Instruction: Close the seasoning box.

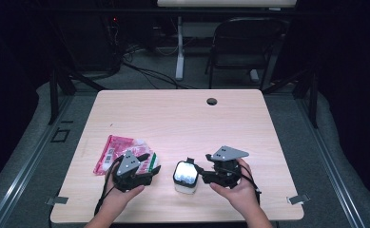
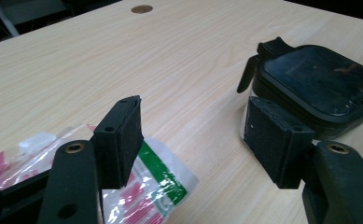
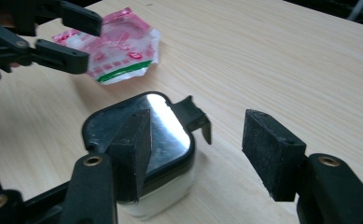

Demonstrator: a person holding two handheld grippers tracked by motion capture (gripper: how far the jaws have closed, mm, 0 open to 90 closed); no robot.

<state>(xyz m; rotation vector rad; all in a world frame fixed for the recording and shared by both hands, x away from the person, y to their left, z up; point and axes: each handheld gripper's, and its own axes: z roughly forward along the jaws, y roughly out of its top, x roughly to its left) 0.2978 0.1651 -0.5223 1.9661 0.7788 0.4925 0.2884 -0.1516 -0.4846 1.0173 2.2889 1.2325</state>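
Observation:
A small white container with a black lid [image 1: 186, 176] stands near the table's front edge; one lid latch [image 3: 198, 119] sticks out toward the far side. My right gripper [image 1: 200, 173] is just right of it, open, with its left pad over the lid [image 3: 165, 126] and nothing between the jaws [image 3: 202, 149]. A red, white and green plastic packet [image 1: 121, 154] lies flat to the left. My left gripper [image 1: 150, 163] hovers open over the packet's right end [image 2: 156, 182], its jaws [image 2: 198, 140] empty, and the container [image 2: 319, 84] sits beyond its right pad.
The light wooden table [image 1: 182, 118] has a cable hole [image 1: 212, 101] near its far edge. Behind the table are a folding chair [image 1: 242, 47], a desk leg and cables on the floor. Both hands rest near the front edge.

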